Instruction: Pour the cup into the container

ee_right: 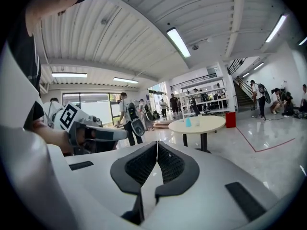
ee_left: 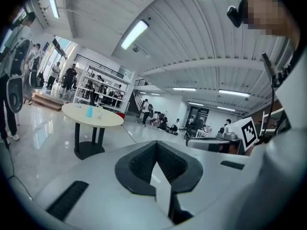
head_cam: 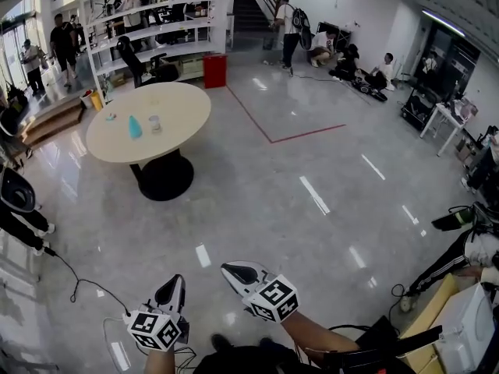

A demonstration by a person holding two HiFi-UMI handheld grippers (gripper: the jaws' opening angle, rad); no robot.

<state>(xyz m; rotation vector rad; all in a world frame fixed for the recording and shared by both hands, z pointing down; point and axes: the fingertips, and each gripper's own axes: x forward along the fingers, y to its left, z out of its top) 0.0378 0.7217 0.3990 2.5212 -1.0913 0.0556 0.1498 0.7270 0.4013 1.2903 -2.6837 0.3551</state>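
Note:
A round beige table (head_cam: 175,111) stands far ahead at the upper left of the head view. On it are a blue cup (head_cam: 135,127) and a clear container (head_cam: 155,123). Both show small in the left gripper view, blue cup (ee_left: 89,111) beside the container (ee_left: 99,113), and in the right gripper view, blue cup (ee_right: 188,122) and container (ee_right: 197,121). My left gripper (head_cam: 178,281) and right gripper (head_cam: 228,269) hover side by side over the floor, far from the table. Both point toward the table, left gripper (ee_left: 157,143) and right gripper (ee_right: 157,144) shut with nothing between the jaws.
Glossy grey floor lies between me and the table, crossed by a red tape line (head_cam: 273,135). White shelves (head_cam: 148,31) and a red bin (head_cam: 215,70) stand behind the table. A black cable (head_cam: 76,283) runs at lower left; a cardboard box (head_cam: 433,326) sits at lower right. Several people stand around.

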